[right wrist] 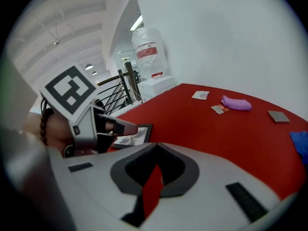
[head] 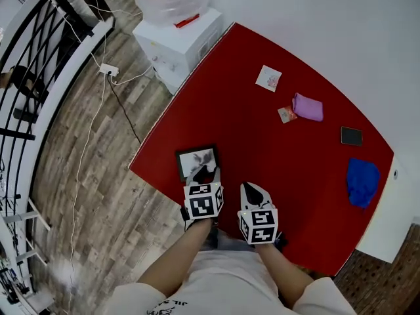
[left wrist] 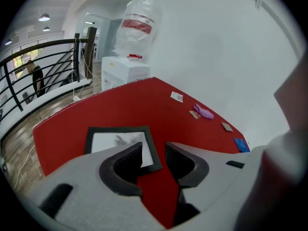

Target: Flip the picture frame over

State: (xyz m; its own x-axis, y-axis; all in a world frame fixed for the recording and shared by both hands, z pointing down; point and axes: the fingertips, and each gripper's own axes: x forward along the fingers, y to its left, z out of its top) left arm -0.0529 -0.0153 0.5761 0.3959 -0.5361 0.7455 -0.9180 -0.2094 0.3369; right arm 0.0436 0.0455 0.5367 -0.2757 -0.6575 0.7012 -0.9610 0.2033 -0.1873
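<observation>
At desk (head: 275, 143) left corner: picture frame (head: 197, 159) flat, close to both edges; bare desk beyond. Left gripper (head: 204, 172) jaws apart above frame's near corner. Right gripper (head: 254, 190) jaws together, empty.

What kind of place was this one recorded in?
Likely an office or workshop interior, perhaps on an upper level: a water dispenser with a bottle on top, a black railing beside wood-look flooring, and a red table against a white wall.

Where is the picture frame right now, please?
The picture frame lies face up near the left edge of the red table in the head view, ahead of the left hand-held gripper.
</observation>
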